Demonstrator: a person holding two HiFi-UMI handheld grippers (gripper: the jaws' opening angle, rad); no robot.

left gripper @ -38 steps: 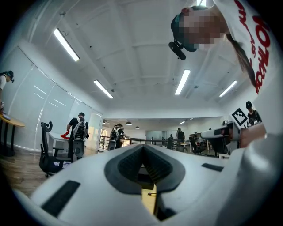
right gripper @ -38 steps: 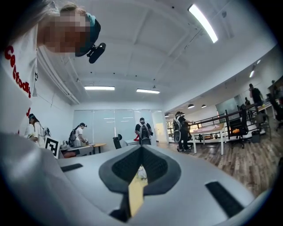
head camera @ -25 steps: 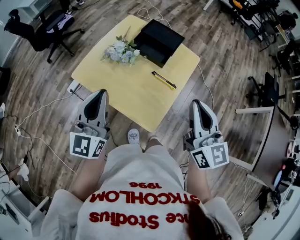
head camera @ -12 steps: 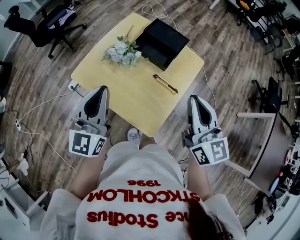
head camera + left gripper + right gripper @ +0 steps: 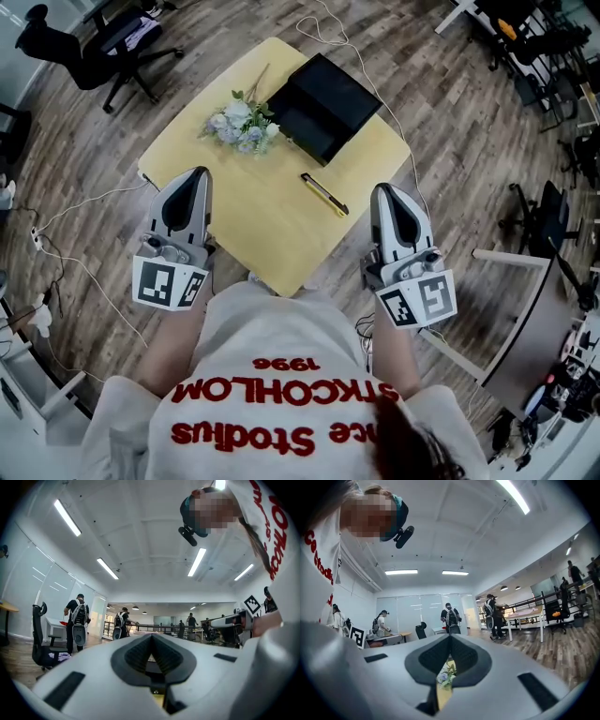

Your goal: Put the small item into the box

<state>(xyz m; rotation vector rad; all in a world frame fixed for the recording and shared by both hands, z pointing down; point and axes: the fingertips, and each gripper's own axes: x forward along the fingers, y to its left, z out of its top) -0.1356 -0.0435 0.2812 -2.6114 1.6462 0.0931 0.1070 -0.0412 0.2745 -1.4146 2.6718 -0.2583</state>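
Observation:
A slim yellow and black small item (image 5: 324,193) lies on the yellow table (image 5: 253,202), just in front of an open black box (image 5: 323,105). My left gripper (image 5: 194,174) hovers over the table's near left edge, jaws shut and empty. Off the near right corner, my right gripper (image 5: 387,188) is also shut with nothing in it. Both point up and away towards the room; in the left gripper view (image 5: 151,638) and the right gripper view (image 5: 450,639) the jaw tips meet. A sliver of the table shows below the right jaws.
A bunch of pale flowers (image 5: 239,124) lies left of the box. Cables (image 5: 75,211) trail on the wooden floor to the left and behind the table. An office chair (image 5: 112,42) stands at the far left, and desks (image 5: 525,309) stand on the right. Several people stand in the room behind.
The view has shifted forward: the table sits closer to both grippers, and the grippers are slightly higher in the picture. Both jaws stay shut.

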